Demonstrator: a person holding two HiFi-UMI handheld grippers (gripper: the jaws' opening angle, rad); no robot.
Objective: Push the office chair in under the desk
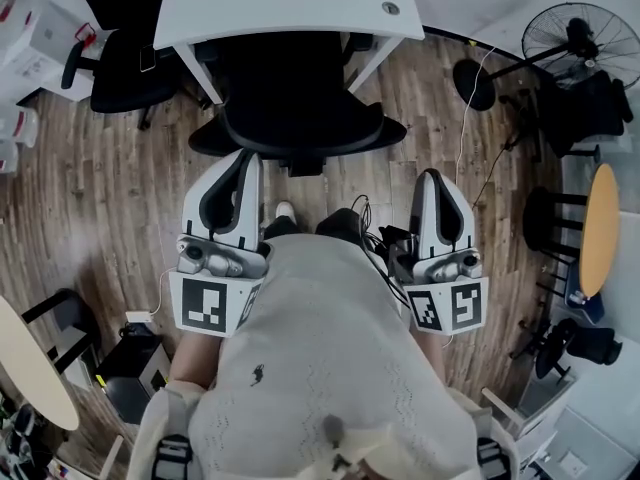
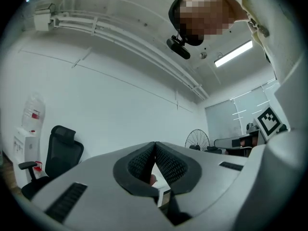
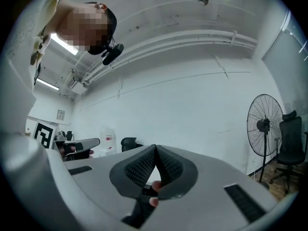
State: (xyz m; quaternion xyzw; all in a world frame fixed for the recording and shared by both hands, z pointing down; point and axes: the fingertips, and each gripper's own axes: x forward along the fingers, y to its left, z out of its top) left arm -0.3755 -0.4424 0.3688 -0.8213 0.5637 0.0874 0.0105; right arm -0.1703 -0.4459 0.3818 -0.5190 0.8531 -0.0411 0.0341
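The black office chair (image 1: 300,108) is being shown with its seat under the white desk (image 1: 290,8), its backrest jutting past the desk's near edge. The left gripper (image 1: 249,156) and right gripper (image 1: 430,174) are being held short of that backrest, each clenched on itself, empty. Left of the desk, a water bottle (image 2: 32,112) is being carried on a dispenser; its red label is possibly printed, but it is unreadable.

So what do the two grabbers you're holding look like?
The left gripper and right gripper are pale grey rounded shells tapering to a tip, with black openings. Their inner pads are black and bumpy. Each carries a white cube with black square markers. The person wears a cream knitted top.
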